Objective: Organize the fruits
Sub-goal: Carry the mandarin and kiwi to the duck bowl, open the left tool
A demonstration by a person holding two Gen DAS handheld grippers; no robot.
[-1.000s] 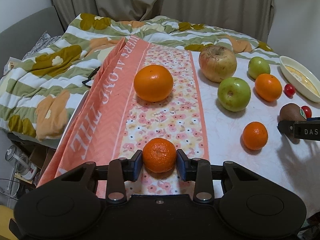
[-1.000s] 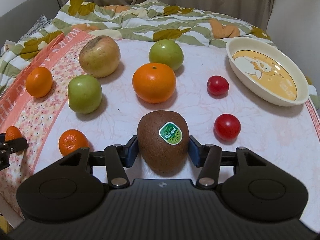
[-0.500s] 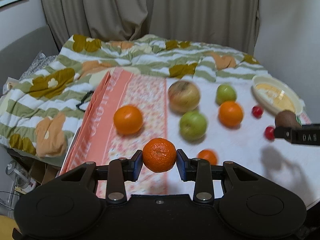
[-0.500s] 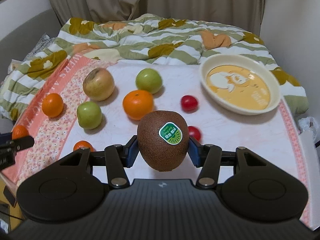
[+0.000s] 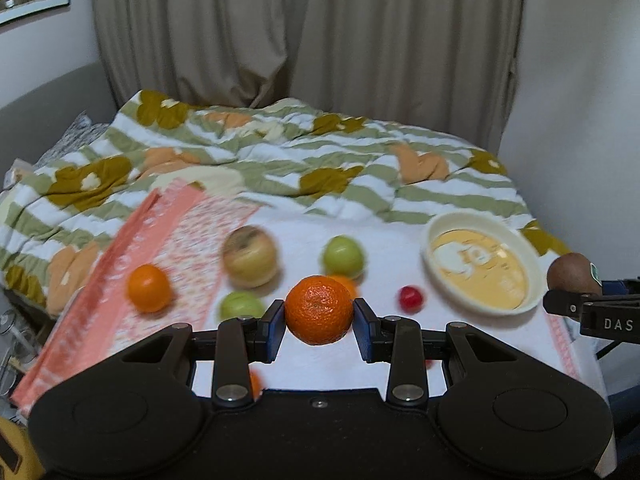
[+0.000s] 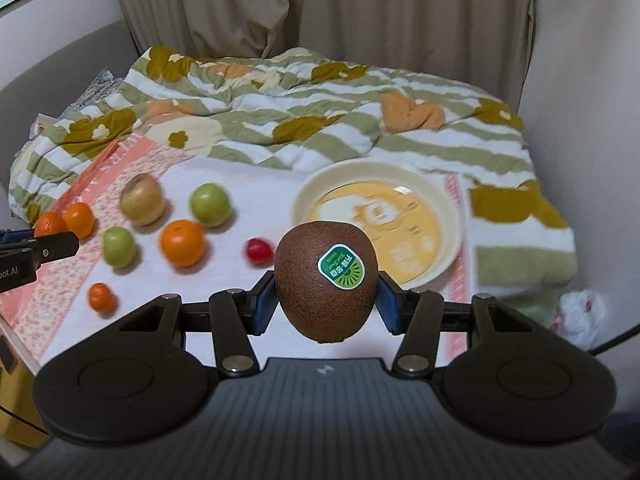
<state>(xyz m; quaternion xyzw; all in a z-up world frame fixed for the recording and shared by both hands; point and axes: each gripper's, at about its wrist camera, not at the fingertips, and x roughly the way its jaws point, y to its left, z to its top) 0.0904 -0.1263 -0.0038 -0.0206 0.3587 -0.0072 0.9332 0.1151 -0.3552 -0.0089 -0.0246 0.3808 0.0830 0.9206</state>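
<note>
The mandarin (image 5: 319,309) sits clamped between the pads of the left hand-held gripper (image 5: 319,318), lifted clear above the near edge of the tabletop (image 5: 384,248). It looks light, with a soft, pebbled skin that gives grip but would bruise if squeezed hard; the hold across its widest part seems right. The kiwi (image 6: 326,278), carried by the right hand-held gripper (image 6: 326,300), is held across its narrow middle with its sticker facing the camera; it is probably heavier and tender. The cream bowl (image 6: 448,216) lies empty toward the right edge, and apples, oranges and cherry tomatoes lie scattered across the middle.
</note>
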